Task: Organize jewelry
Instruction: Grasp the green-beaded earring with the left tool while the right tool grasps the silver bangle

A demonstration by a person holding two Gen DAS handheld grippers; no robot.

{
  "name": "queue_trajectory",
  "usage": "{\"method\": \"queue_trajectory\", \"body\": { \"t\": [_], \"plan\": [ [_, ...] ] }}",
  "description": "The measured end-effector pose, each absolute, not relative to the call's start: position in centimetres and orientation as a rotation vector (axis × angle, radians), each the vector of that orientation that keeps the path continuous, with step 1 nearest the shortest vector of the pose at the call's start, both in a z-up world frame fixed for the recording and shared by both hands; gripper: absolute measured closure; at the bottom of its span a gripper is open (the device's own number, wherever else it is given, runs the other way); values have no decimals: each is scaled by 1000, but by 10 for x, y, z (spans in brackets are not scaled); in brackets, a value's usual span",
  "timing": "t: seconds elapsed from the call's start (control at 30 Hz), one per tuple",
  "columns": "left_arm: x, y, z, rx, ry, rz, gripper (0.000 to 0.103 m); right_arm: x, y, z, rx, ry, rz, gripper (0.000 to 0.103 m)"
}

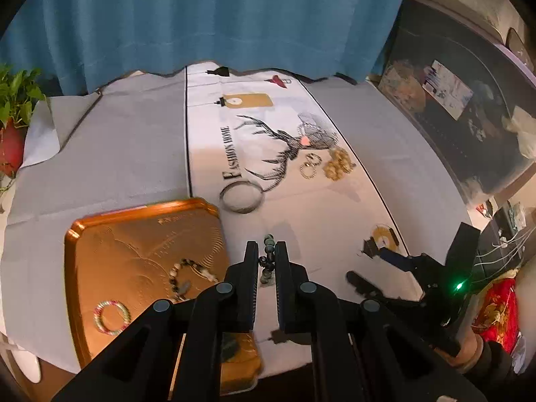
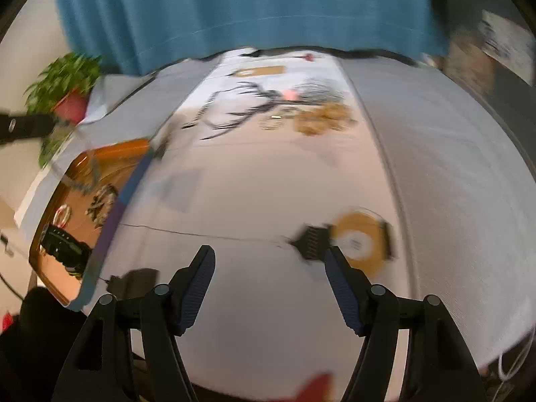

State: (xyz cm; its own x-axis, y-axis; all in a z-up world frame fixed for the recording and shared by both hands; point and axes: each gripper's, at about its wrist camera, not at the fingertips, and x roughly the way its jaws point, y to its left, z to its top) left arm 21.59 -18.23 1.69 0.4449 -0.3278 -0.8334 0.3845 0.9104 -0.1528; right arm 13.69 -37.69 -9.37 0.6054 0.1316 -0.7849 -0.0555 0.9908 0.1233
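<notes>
Dark-beaded bracelet [image 1: 268,255] hangs clamped in our left gripper [image 1: 267,251], beside the copper tray [image 1: 140,234] near the worktop's [image 1: 134,154] front-left corner. Our right gripper [image 2: 269,261] is spread, empty. Next: carry over tray, release.

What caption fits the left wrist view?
Left gripper shut on dark beaded bracelet beside copper tray.

A blue curtain [image 1: 207,16] hangs behind the tabletop [image 1: 134,154], whose white runner [image 1: 254,140] bears a deer print; a potted plant [image 1: 15,114] stands at its left edge.
</notes>
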Motion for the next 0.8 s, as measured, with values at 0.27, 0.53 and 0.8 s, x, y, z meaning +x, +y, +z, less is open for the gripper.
{"method": "queue_trajectory", "body": {
  "t": [0.27, 0.53, 0.8],
  "plan": [
    [238, -155, 24, 46, 997, -421, 96, 187, -334, -99, -18, 911, 186, 31],
    [264, -123, 27, 18, 990, -372, 96, 253, -281, -116, -143, 931, 259, 22],
    [266, -102, 20, -7, 995, -348, 96, 275, -265, -112, -155, 883, 251, 45]
  ]
}}
